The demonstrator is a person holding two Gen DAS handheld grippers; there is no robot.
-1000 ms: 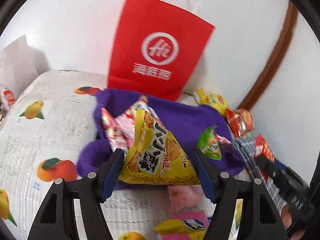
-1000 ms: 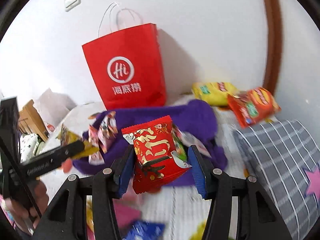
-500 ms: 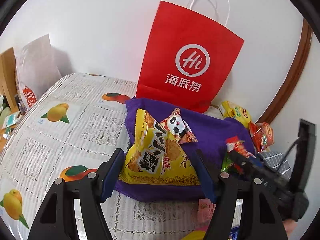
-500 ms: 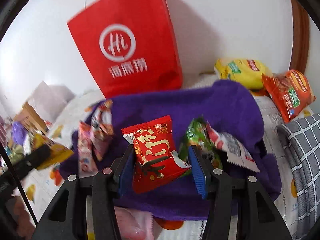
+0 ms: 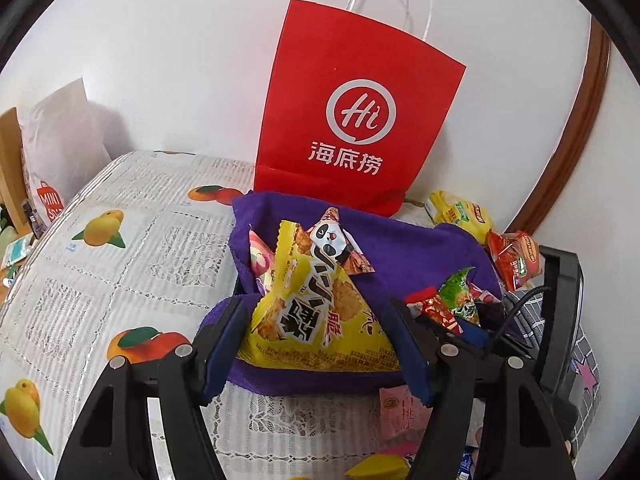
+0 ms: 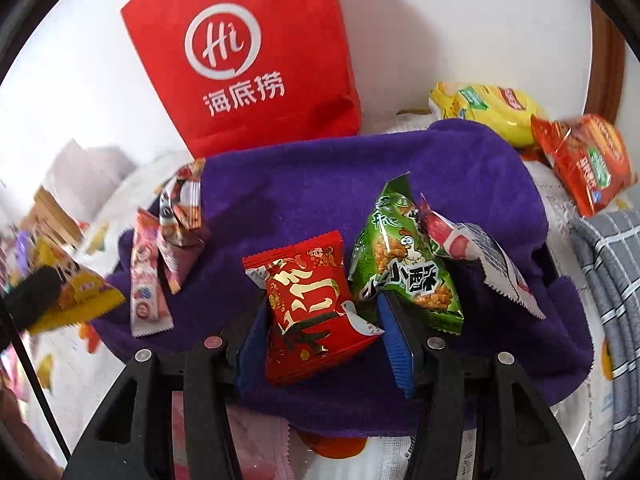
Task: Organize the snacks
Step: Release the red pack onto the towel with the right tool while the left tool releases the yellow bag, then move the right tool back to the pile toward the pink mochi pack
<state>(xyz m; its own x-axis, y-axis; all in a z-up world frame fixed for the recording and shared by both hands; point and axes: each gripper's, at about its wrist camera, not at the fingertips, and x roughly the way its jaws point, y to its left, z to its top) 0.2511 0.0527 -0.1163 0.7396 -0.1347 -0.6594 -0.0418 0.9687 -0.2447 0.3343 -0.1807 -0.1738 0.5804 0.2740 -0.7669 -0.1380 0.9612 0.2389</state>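
Both grippers loaded over the purple towel (image 6: 360, 184): left gripper (image 5: 316, 344) clamps yellow packet (image 5: 320, 320), right gripper (image 6: 324, 320) clamps red packet (image 6: 316, 312). We lower before releasing, clear of green packet (image 6: 404, 264).

I'm in a home, table (image 5: 120, 264) under fruit-print lace cloth against a white wall, red paper bag (image 5: 352, 120) at its far edge, wooden trim (image 5: 576, 136) at right

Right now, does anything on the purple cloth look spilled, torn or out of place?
Nothing spilled or visibly torn. The purple cloth is rumpled, and the green packet and panda packet lie tilted, loosely scattered.
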